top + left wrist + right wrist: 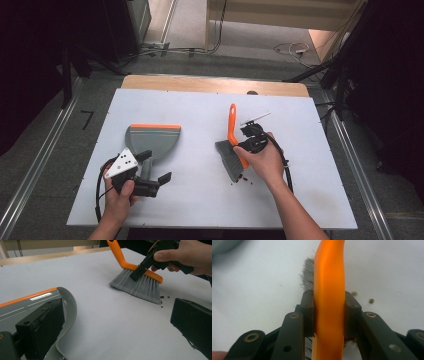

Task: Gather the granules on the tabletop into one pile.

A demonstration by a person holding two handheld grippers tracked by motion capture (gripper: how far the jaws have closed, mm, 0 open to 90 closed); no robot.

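Observation:
A hand brush (pixel 231 125) with an orange handle and grey bristles (pixel 140 286) stands bristles-down on the white table (pixel 200 105), right of centre. My right gripper (pixel 251 141) is shut on its orange back (pixel 329 277), one pad pressed on each side. Several small brown crumbs (pixel 163 298) lie beside the bristle tips (pixel 308 272). At the left lies a grey dustpan (pixel 152 137) with an orange lip. My left gripper (pixel 156 166) stands open at the dustpan's handle. One jaw is over the handle (pixel 62 315) and the other is far off, with bare table between them.
The table's wooden far edge (pixel 215 84) runs along the back. Cables lie on the floor beyond it. Dark stands and metal rails flank the table on both sides. Bare white surface separates the dustpan from the brush.

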